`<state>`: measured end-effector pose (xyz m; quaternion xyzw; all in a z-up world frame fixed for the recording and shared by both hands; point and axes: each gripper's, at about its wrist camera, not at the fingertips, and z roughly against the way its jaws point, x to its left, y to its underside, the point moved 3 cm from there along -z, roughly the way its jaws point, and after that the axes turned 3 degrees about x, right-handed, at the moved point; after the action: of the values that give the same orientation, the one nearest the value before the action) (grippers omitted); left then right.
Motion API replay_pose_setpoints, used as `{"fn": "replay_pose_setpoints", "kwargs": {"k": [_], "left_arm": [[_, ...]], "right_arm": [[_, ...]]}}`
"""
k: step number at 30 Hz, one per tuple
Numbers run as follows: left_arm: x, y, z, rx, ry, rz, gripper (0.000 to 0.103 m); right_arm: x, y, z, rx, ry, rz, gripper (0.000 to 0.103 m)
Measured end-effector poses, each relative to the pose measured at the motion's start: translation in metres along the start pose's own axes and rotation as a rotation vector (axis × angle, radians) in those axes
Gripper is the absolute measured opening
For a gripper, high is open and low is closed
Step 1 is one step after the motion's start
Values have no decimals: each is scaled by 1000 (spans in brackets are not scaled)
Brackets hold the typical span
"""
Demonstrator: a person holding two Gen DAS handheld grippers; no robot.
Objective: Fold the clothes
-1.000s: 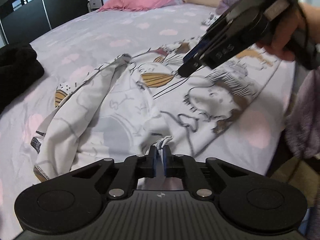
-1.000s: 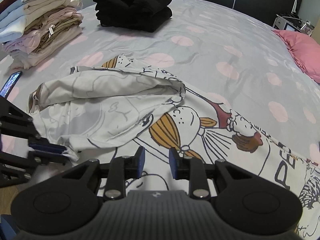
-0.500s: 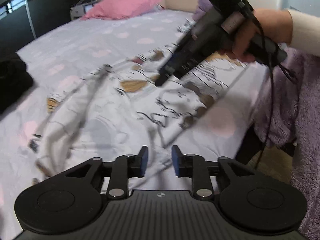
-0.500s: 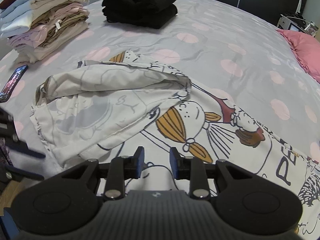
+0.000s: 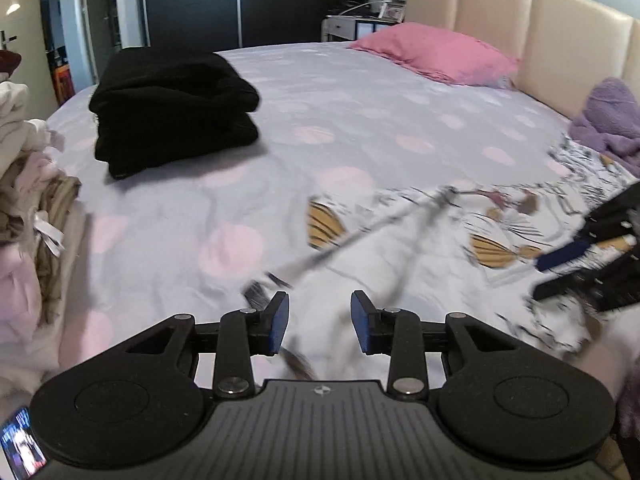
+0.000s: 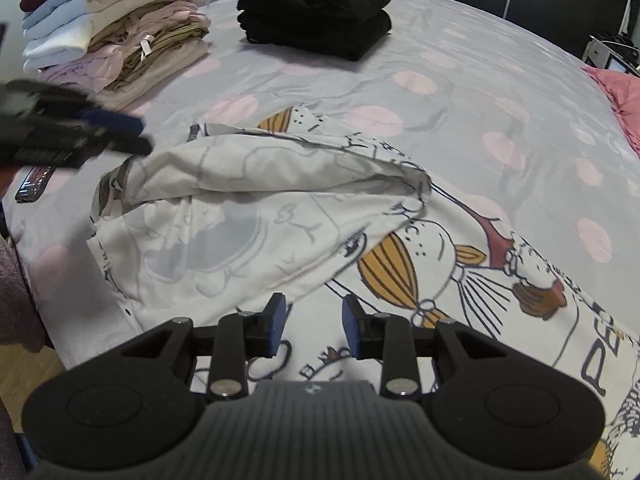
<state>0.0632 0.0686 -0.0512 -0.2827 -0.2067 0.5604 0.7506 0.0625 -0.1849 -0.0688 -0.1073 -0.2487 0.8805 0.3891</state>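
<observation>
- Left wrist view: the left tongs (image 5: 319,322) stand partly apart with nothing between the blue pads; their jaws have just been opening, and the white cloth lies below them, unpinched.
- The printed cloth (image 5: 420,264), white with cartoon drawings, lies on the bed (image 5: 360,120) along its near edge, blurred in this view, with one fold running as a ridge across it.
- The right tongs (image 5: 560,264) show at the right edge above the cloth; from this view I cannot tell their gap.
- A folded black pile (image 5: 172,108) sits far on the bed, a pink pillow (image 5: 436,56) by the headboard (image 5: 520,28), a purple fleece (image 5: 608,120) at the right, and a stack of folded clothes (image 5: 28,208) at the left.
- Right wrist view: the right tongs (image 6: 313,322) hang over the printed cloth (image 6: 280,224), jaws partly apart, gripping nothing, having just opened a little further.
- The cloth's left part is folded over itself, plain side up; the rest spreads flat to the right.
- The left tongs (image 6: 132,134) hover blurred near the cloth's far left corner, apart from it.
- A phone (image 6: 34,182) lies on the bed near the stack of folded clothes (image 6: 116,36); the black pile (image 6: 316,4) is beyond.
</observation>
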Motion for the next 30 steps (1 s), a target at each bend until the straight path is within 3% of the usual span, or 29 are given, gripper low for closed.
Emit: {"fn": "replay_pose_setpoints", "kwargs": {"k": [8, 16, 18, 26, 30], "left_arm": [[36, -4, -54, 104, -12, 35, 32], [48, 0, -77, 116, 33, 70, 31], [48, 1, -75, 97, 31, 66, 12], [28, -7, -31, -10, 17, 24, 7], [5, -10, 7, -64, 57, -10, 7]], "right_arm": [[-2, -11, -16, 26, -4, 36, 35], [-6, -22, -25, 34, -19, 46, 35], [-7, -22, -26, 34, -18, 43, 35], [-8, -20, -17, 22, 2, 48, 35], [-10, -16, -11, 16, 26, 43, 35]]}}
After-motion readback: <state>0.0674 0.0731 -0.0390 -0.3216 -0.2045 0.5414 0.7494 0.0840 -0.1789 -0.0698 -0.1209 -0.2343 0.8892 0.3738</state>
